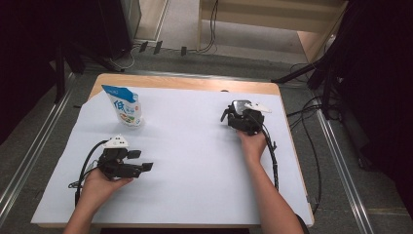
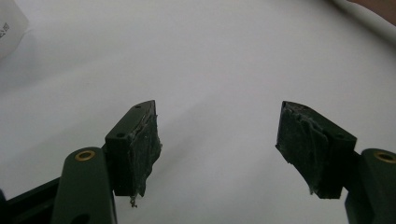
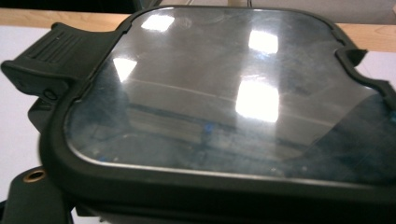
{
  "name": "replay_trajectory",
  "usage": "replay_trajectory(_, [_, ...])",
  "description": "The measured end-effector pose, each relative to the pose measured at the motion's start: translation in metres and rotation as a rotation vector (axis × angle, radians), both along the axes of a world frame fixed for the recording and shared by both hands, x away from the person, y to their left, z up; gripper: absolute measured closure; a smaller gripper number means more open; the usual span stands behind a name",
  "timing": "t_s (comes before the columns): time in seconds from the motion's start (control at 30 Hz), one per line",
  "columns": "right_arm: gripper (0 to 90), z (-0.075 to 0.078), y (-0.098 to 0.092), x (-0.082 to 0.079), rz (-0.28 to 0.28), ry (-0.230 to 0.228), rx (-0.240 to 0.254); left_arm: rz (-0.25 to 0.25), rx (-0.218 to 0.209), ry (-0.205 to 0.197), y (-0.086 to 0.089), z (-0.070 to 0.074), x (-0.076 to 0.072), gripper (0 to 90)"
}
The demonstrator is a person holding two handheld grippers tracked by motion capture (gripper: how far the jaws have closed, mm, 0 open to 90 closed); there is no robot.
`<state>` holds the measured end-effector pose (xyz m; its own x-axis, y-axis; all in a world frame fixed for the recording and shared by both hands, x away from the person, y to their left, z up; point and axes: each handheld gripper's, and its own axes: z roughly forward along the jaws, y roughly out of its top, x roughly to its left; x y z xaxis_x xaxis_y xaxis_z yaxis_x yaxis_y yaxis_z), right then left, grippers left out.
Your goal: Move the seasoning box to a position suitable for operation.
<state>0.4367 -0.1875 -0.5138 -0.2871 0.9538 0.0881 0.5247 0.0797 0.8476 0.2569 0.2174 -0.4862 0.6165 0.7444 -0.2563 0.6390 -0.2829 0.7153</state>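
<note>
Up close, the left gripper view shows what the high view cannot: the left gripper (image 2: 219,140) has its two worn black pads (image 2: 142,149) standing wide apart over bare white sheet (image 2: 210,60), with nothing between them. A corner of the white pouch (image 2: 9,28) peeks in at that view's upper left. From above, the pouch (image 1: 124,106) stands upright near the table's far left corner, well apart from the left gripper (image 1: 139,163), whose jaws point toward the right.

Further right, the right gripper (image 1: 233,111) sits at a dark container (image 1: 239,106) near the table's (image 1: 195,83) far edge. The right gripper view gives the detail: a black-framed lid with a glossy clear pane (image 3: 229,98) lying flat and close over the jaws, its ribbed latch tab (image 3: 56,56) pointing to that view's upper left. Whether the jaws press on the container I cannot tell.
</note>
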Motion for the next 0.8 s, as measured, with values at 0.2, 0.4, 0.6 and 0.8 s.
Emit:
replay_trajectory(0.2, [14.8, 0.001, 0.0, -0.003, 0.017, -0.006, -0.008, -0.007, -0.006, 0.001, -0.002, 0.0, 0.002, 29.7])
replay_trajectory(0.4, [15.1, 0.007, 0.002, -0.008, 0.032, -0.028, -0.001, -0.026, -0.039, 0.017, -0.006, -0.001, 0.006, 29.3])
replay_trajectory(0.6, [15.2, 0.013, 0.001, -0.015, 0.048, -0.032, -0.003, -0.039, -0.025, 0.012, -0.011, 0.0, 0.01, 29.3])
replay_trajectory(0.8, [15.3, 0.017, 0.004, -0.027, 0.085, -0.02, 0.003, -0.016, -0.032, 0.015, -0.016, 0.001, 0.016, 35.2])
